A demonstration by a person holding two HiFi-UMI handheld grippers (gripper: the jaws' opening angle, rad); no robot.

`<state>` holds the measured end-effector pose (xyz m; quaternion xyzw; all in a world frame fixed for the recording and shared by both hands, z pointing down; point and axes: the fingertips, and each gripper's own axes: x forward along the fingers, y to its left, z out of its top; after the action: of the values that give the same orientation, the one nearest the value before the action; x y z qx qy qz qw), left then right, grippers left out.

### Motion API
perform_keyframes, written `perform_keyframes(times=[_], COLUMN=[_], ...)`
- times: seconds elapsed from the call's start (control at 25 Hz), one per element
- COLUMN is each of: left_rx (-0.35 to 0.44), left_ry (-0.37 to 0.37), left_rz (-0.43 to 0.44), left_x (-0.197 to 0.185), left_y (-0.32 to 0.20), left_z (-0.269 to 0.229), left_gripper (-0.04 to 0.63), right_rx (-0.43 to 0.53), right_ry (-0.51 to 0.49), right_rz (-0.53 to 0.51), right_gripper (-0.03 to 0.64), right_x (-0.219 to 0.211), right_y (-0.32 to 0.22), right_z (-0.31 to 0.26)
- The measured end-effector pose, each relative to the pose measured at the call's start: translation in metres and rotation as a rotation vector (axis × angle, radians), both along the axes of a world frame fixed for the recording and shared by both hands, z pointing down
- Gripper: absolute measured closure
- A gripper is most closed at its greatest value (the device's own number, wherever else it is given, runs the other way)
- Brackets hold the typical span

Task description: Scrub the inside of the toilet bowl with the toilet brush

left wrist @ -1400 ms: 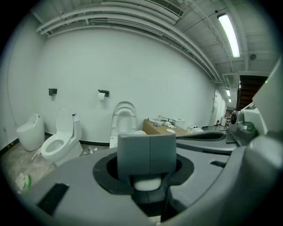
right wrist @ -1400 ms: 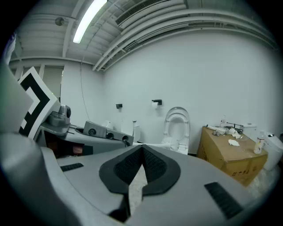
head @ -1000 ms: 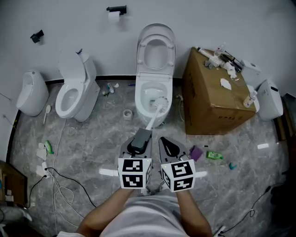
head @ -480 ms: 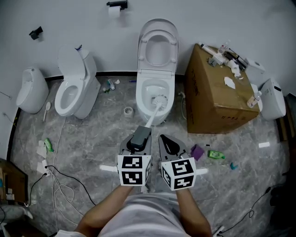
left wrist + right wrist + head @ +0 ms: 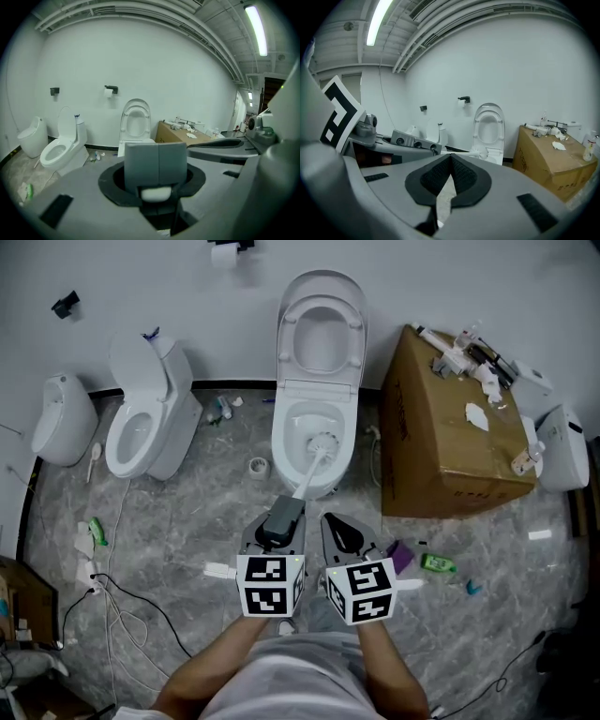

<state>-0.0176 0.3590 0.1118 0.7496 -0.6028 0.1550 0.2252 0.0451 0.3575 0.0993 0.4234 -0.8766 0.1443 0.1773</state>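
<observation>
The toilet brush's round white bristle head sits inside the open toilet bowl. Its thin white shaft slants back to a grey block grip clamped in the left gripper's jaws. The right gripper's ribbed black pads are pressed together, empty. Print on the brown cardboard box is too small to read.

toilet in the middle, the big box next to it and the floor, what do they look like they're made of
The toilet looks like glazed ceramic: white, smooth, with a soft sheen on the rim. The box looks like cardboard: matt brown faces with folded edges. The floor is grey with pale veins, so marble or marble-look tile; which of the two cannot be told.
</observation>
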Motion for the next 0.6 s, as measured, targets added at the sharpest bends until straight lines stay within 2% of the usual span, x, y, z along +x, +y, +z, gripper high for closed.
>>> perform_keyframes(times=[0.6], left_rx=[-0.105], left_ry=[-0.022], left_rz=[-0.064], left_x=[0.036], left_y=[-0.105], left_z=[0.036], left_gripper=[0.443], right_rx=[-0.082], right_ry=[-0.017], right_rz=[-0.058], right_gripper=[0.618], right_x=[0.042], right_y=[-0.116], right_z=[0.029])
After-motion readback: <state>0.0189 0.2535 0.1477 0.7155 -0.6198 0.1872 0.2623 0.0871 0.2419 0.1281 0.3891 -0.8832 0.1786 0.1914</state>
